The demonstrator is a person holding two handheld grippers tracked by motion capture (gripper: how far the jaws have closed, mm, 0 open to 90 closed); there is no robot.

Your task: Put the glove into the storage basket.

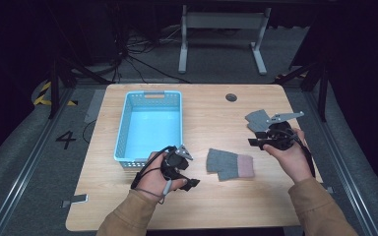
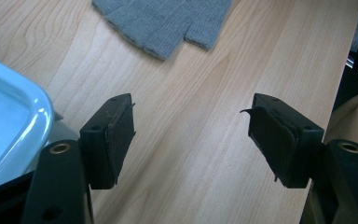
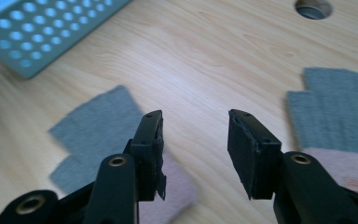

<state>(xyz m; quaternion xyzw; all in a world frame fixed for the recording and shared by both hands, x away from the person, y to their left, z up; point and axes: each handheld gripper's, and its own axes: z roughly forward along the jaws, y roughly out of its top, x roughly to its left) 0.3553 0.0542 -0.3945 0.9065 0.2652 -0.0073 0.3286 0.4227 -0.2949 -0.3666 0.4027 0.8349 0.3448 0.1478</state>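
Dark floor and a grey metal frame stand beyond the far edge of the wooden table where I work. Toward its left edge sits a light blue perforated basket, long side running from the far edge toward the near one, with nothing in it that I can see.

Near the middle of the table, closer to the near edge, lies a grey glove with a pink cuff, flat, cuff pointing to the right edge. A second grey glove lies by the right edge, farther from me, partly under my right hand; in the right gripper view its pink cuff is at the lower right.

My left gripper is low over the table just off the basket's near right corner, between the basket and the middle glove. Its jaws stand wide apart with bare wood between them, holding nothing; the glove lies ahead of them, apart from the pads.

My right gripper hovers between the two gloves, pointing toward the left edge. Its jaws are partly open and hold nothing: the right gripper view shows table between the pads, one glove to each side.

A small round hole sits in the table near the far edge.
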